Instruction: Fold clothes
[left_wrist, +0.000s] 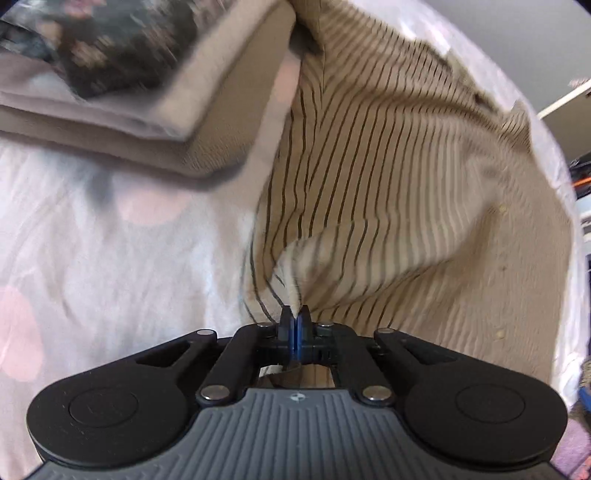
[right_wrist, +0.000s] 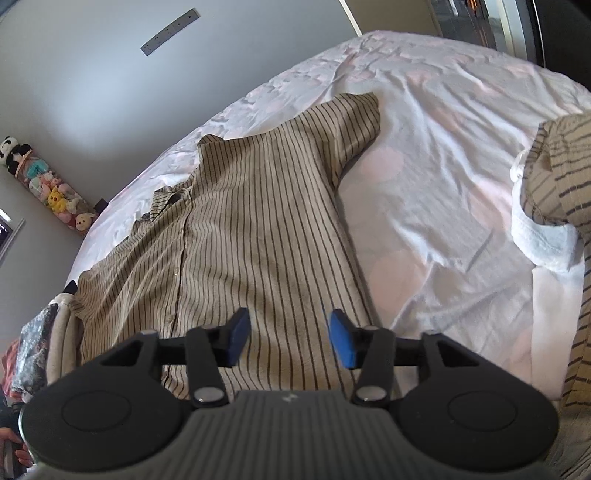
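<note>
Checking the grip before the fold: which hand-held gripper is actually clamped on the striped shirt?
The left hand-held gripper: shut on a pinch of striped shirt. The right hand-held gripper hangs open above it.

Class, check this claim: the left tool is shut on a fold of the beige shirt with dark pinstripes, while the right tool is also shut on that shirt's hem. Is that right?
Not quite. The left tool is indeed shut on the beige shirt with dark pinstripes. But the right wrist view shows the right tool open, its blue pads standing apart above the cloth, gripping nothing.
</note>
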